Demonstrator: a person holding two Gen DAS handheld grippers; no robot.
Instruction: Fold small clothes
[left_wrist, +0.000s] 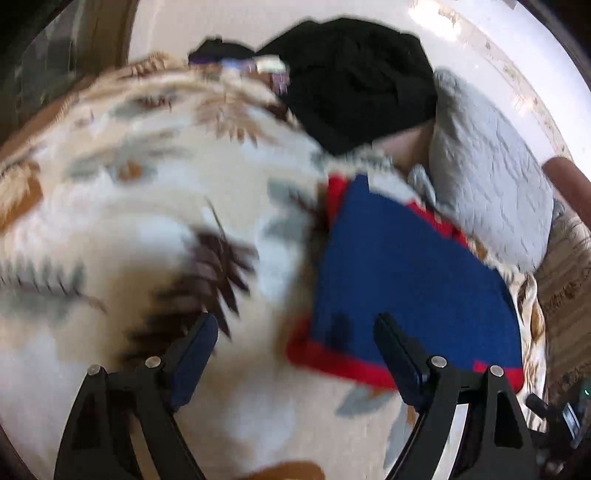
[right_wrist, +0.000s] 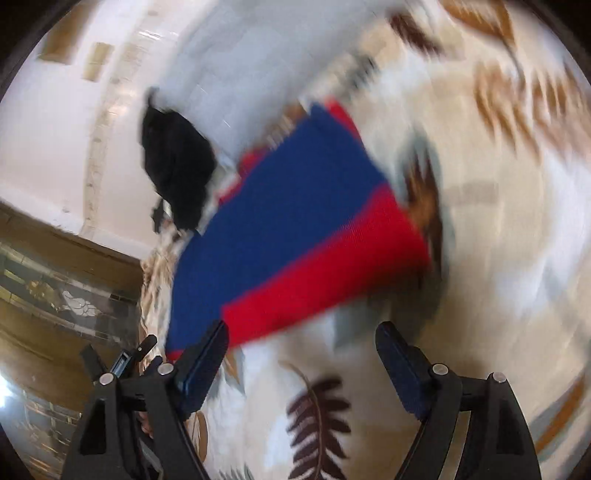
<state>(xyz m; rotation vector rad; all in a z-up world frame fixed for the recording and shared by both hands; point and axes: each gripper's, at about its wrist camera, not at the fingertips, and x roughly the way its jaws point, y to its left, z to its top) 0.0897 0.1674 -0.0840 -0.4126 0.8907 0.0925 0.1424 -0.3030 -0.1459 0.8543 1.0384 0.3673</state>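
Note:
A folded blue garment with red trim (left_wrist: 406, 273) lies flat on a leaf-patterned blanket (left_wrist: 147, 206). In the right wrist view the same garment (right_wrist: 295, 221) shows a wide red band along its near edge. My left gripper (left_wrist: 295, 328) is open and empty, just above the blanket, with its right finger over the garment's near edge. My right gripper (right_wrist: 301, 339) is open and empty, a little short of the garment's red band. Both views are blurred by motion.
A pile of black clothing (left_wrist: 354, 81) lies at the far side of the blanket and also shows in the right wrist view (right_wrist: 177, 166). A grey quilted pillow (left_wrist: 487, 173) sits right of the garment. The bed edge and a wooden floor (right_wrist: 55, 295) are at left.

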